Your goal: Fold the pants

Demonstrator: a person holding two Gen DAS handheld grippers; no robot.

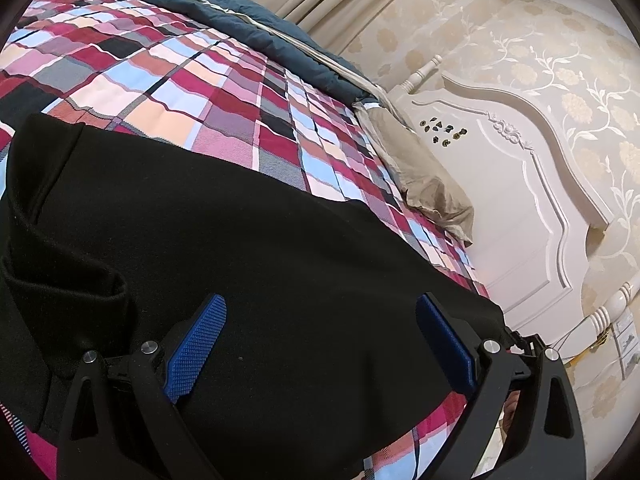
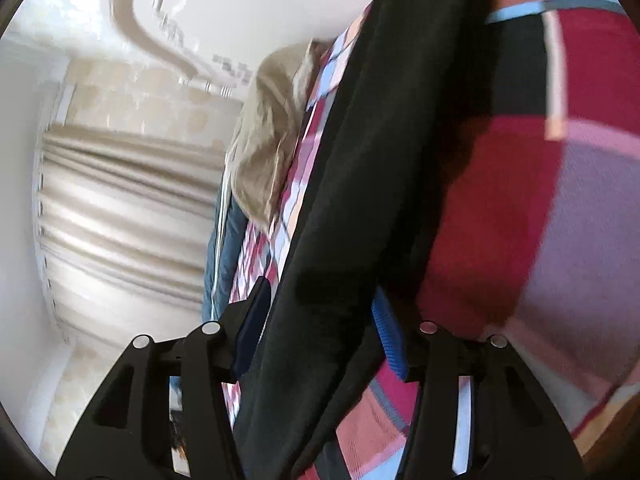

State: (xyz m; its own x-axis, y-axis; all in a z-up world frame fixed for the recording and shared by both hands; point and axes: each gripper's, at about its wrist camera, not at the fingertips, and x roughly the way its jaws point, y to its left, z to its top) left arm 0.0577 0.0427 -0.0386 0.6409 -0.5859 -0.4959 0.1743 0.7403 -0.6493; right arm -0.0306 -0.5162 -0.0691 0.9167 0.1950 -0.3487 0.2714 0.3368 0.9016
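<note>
The black pants (image 1: 248, 264) are cut off by both frames; the left gripper (image 1: 320, 344) is held spread above them; the right gripper (image 2: 320, 320), blurred, is seen straddling a fold, contact unclear.

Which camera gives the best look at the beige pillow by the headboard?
The left wrist view: the beige pillow lies sharp and whole on the plaid bedspread beside the white headboard. The right wrist view shows it blurred and partly cut off by the black pants.

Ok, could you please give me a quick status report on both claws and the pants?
Left claw open above black fabric pants. Right claw open, pants edge between fingers, not pinched. Pants flat on plaid bedspread; nothing in the way.
</note>
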